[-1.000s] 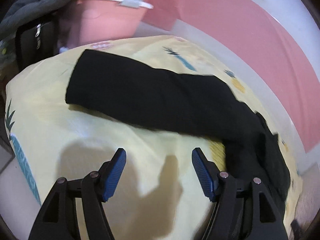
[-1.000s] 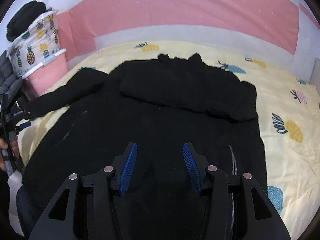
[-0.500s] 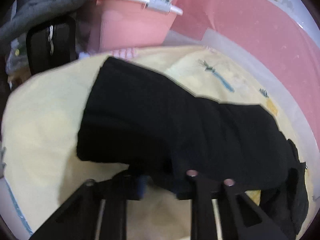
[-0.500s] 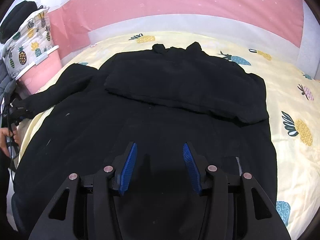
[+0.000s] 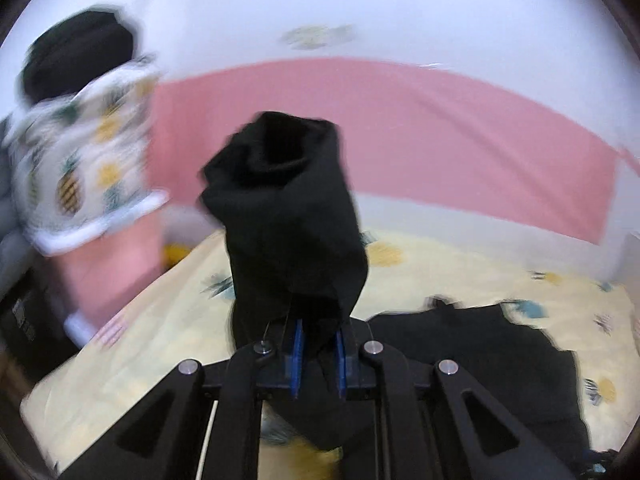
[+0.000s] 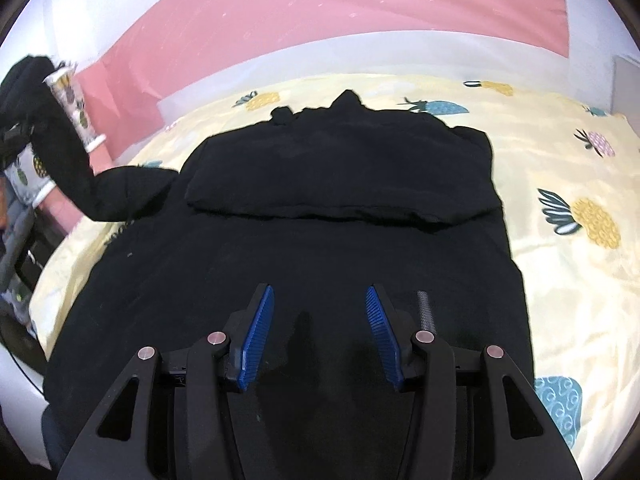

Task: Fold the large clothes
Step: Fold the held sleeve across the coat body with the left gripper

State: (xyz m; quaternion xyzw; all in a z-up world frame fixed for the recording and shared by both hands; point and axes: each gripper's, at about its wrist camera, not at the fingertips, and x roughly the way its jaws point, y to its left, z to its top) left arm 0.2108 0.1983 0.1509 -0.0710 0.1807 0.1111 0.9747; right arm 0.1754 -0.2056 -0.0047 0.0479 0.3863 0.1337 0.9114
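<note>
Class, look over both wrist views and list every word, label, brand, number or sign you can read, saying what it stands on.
No readable text in either view.
Small pale label on the dark object at the left edge: too blurred to read.
Pineapple-print white fabric: pictures only, no words.
Yellow pineapple-print bedsheet: pictures only.
Black garment: no label showing.

Yellow bedsheet (image 6: 560, 152) right of the black garment (image 6: 320, 240) lies bare; the pink bin (image 5: 108, 264) crowds the left.

Right claw (image 6: 320, 332) gapes above the black garment (image 6: 320, 208).
</note>
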